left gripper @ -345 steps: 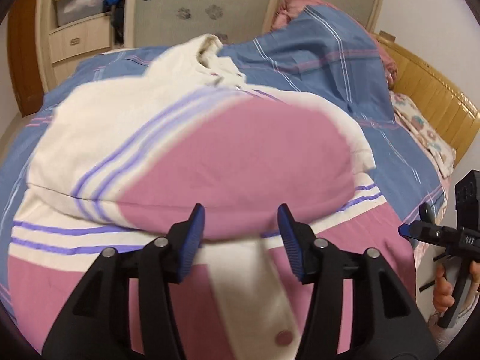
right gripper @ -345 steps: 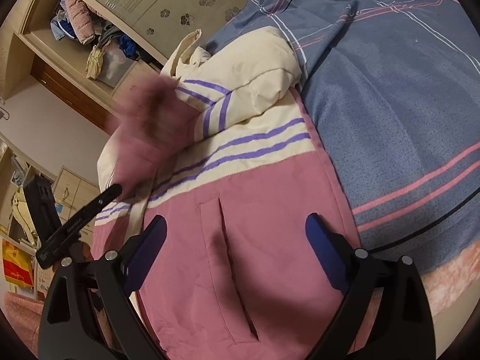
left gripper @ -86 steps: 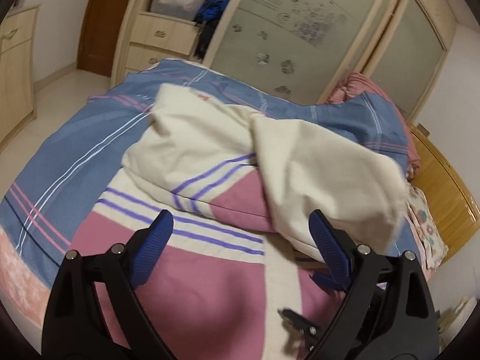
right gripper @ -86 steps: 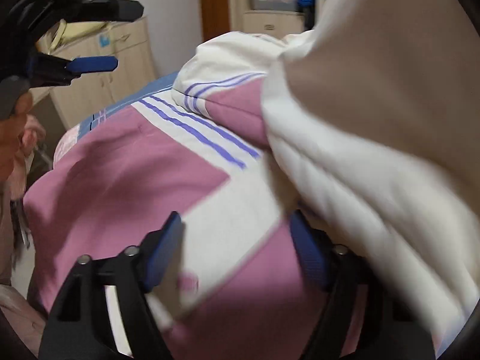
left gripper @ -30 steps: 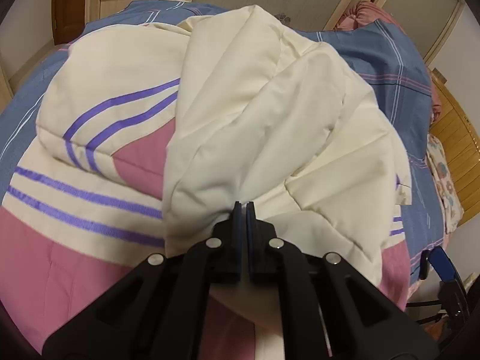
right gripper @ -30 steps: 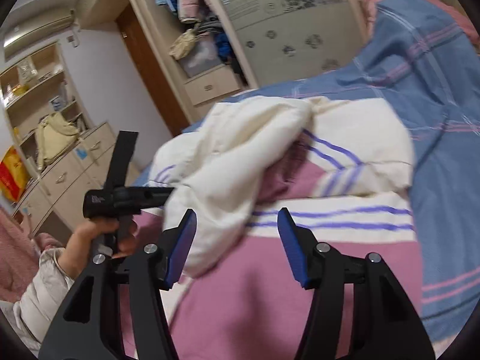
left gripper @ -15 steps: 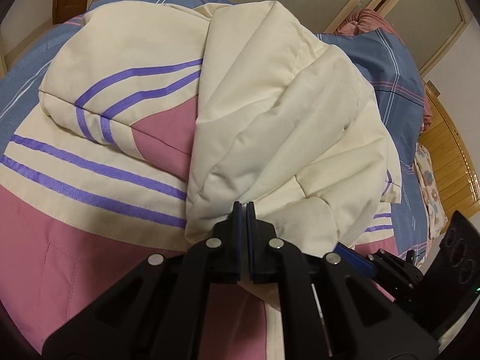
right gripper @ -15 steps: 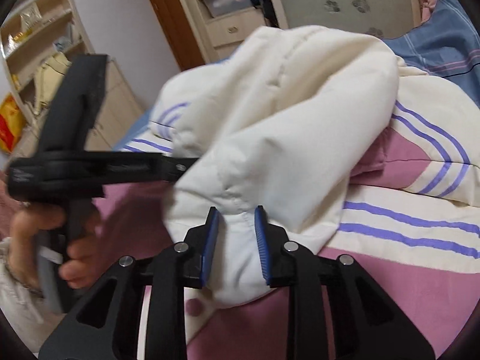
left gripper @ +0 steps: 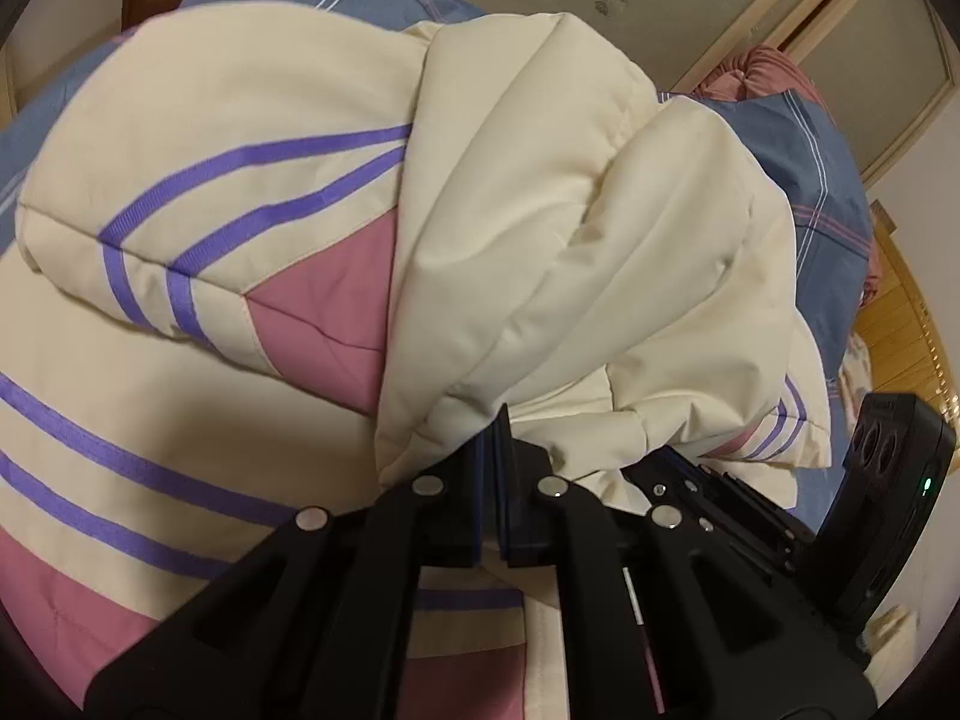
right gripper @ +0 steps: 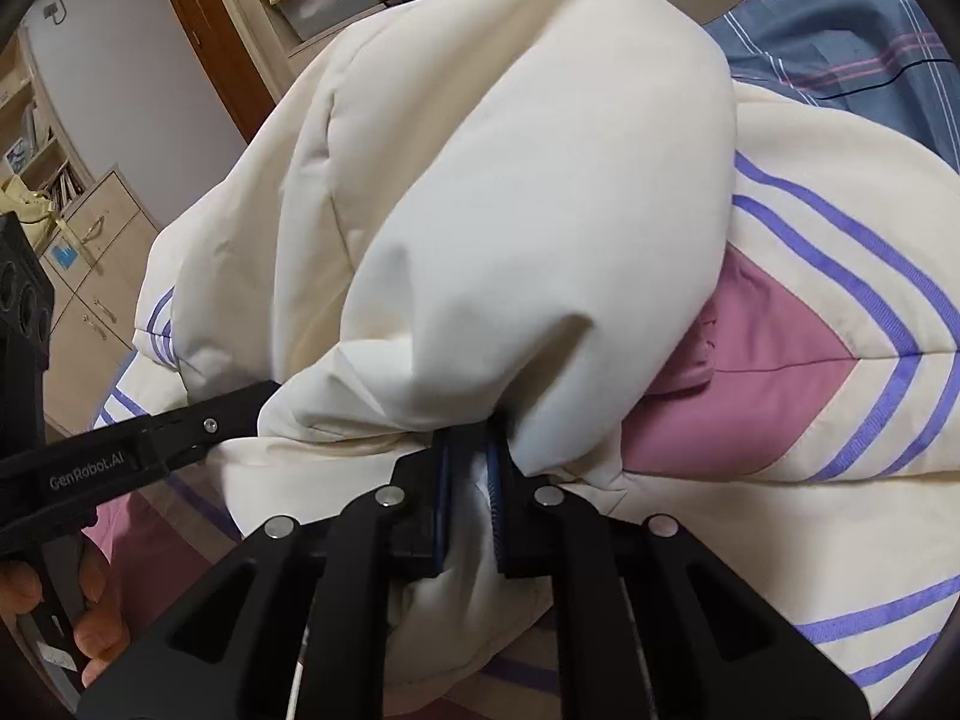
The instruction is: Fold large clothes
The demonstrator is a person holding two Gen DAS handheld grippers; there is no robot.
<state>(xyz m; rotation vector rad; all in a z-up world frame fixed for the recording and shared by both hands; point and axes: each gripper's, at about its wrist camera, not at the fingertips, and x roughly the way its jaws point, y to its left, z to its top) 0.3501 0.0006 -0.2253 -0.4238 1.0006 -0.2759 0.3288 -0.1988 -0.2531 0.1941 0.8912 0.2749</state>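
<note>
In the left wrist view, a padded cream, pink and purple-striped jacket (left gripper: pixel 198 252) is seen spread on a bed covered by a blue plaid quilt (left gripper: pixel 828 180). Its plain cream upper part (left gripper: pixel 570 252) is doubled over toward the camera, and the lower edge of that fold is pinched between the closed jaws of the left hand-held gripper (left gripper: pixel 497 438). The right hand-held gripper (left gripper: pixel 690 480) is seen just beside it, to its right, reaching into the same edge.

In the right wrist view, the right hand-held gripper (right gripper: pixel 471 456) is clamped on a thick bunch of the cream edge, its jaws held slightly apart by the padding. The left hand-held gripper (right gripper: pixel 240 408) enters from the left. The folded bulk lies directly ahead of both tools, its grasped edge running across between them; neither hand is judged nearer.
</note>
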